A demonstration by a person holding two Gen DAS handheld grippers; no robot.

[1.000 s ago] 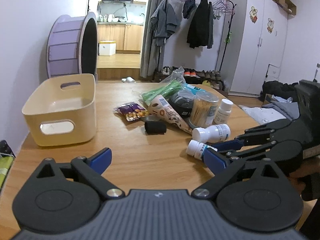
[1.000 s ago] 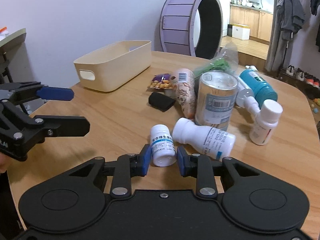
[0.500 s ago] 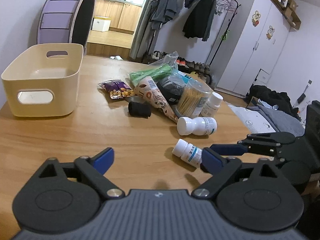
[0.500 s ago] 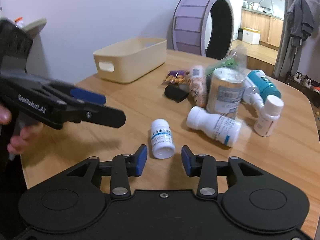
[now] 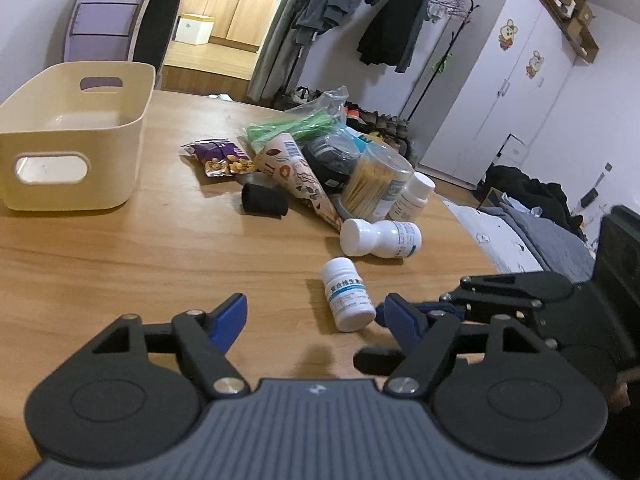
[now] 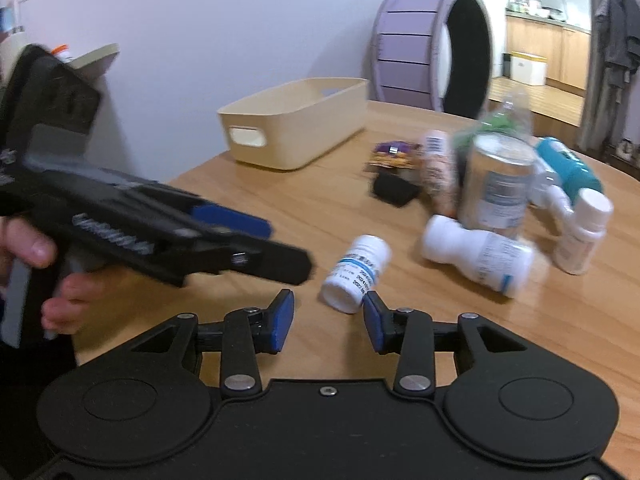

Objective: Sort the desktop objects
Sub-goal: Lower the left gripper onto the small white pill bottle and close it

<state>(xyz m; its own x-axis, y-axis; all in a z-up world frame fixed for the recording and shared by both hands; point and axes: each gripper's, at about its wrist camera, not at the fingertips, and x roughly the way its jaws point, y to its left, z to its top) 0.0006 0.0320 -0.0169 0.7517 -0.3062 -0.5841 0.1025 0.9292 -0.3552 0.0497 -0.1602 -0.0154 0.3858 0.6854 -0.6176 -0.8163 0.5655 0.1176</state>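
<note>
A small white pill bottle (image 5: 347, 295) with a blue label lies on its side on the wooden table (image 5: 120, 256); it also shows in the right wrist view (image 6: 356, 267). My left gripper (image 5: 316, 316) is open, the bottle just ahead between its fingers. My right gripper (image 6: 327, 322) is open and empty, the bottle's base just beyond its right fingertip. A larger white bottle (image 5: 380, 238) lies behind. An empty cream basket (image 5: 76, 140) stands at far left.
A pile sits mid-table: purple snack packet (image 5: 218, 156), paper cone (image 5: 298, 178), black roll (image 5: 264, 200), clear cotton-swab jar (image 5: 376, 184), upright white bottle (image 5: 412, 196), green bag (image 5: 296, 124), teal bottle (image 6: 568, 168). The table's right edge (image 5: 472, 236) is close.
My right gripper has opened, released the small bottle and drawn back. My left gripper has swung in toward the bottle, which now lies nearer to it.
</note>
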